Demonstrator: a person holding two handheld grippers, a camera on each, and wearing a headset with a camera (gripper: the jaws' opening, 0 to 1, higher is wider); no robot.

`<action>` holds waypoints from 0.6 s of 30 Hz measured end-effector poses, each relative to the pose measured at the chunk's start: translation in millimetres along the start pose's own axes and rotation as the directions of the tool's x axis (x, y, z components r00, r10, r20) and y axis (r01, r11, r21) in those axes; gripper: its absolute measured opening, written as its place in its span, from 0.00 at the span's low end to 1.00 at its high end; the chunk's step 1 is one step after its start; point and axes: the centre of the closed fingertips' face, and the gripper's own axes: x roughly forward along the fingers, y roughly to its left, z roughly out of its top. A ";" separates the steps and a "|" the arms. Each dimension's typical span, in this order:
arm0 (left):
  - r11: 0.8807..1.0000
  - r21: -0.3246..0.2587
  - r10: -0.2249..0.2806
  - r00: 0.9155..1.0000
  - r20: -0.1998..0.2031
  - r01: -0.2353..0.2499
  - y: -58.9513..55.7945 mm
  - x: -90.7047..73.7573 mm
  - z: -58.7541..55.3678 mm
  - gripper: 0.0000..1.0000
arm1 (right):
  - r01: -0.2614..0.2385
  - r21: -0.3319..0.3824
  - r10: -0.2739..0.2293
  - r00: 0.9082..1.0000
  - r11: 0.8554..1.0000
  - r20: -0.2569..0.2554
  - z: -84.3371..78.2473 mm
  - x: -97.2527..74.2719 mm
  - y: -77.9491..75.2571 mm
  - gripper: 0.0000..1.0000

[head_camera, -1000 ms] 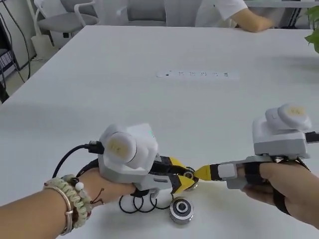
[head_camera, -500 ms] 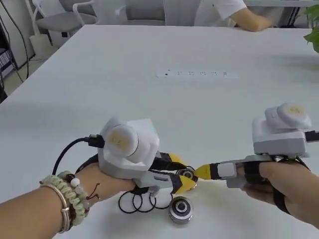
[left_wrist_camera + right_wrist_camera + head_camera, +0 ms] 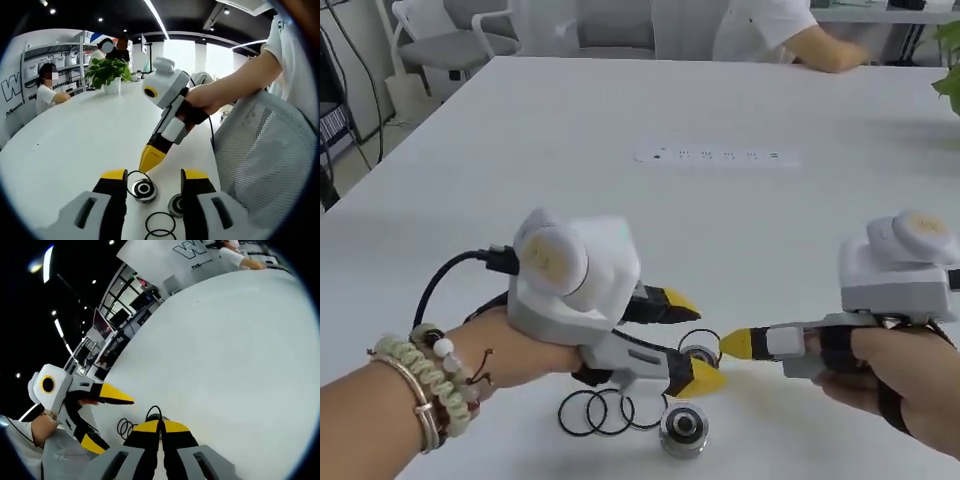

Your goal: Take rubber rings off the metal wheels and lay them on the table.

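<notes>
Lower centre: right gripper [image 3: 734, 346], jaws closed, pinches the rubber ring [image 3: 698, 332] at the metal wheel [image 3: 697, 355]. Left gripper [image 3: 694, 339] gapes wide beside it. The ring is probably light and stretchy; best gripped by its rim.

Left gripper [image 3: 698, 340], right gripper [image 3: 732, 345] — white-grey bodies, black jaws, yellow tips. Black cable [image 3: 485, 257], lower left. Pale bead bracelets [image 3: 425, 380] — left wrist.

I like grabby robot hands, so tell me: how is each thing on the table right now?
Wheel: flat on table.
Ring: partly off wheel.
Left gripper: open, jaws either side of wheel.
Right gripper: shut on ring.
Other wheel: flat on table, untouched.
Loose rings: flat on table, overlapping.
</notes>
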 end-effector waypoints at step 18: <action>0.997 0.081 0.017 0.999 -0.030 -0.014 -8.0 -37.5 32.8 0.64 | 0.035 -0.132 -0.035 0.999 0.991 0.000 9.0 -8.8 8.9 0.00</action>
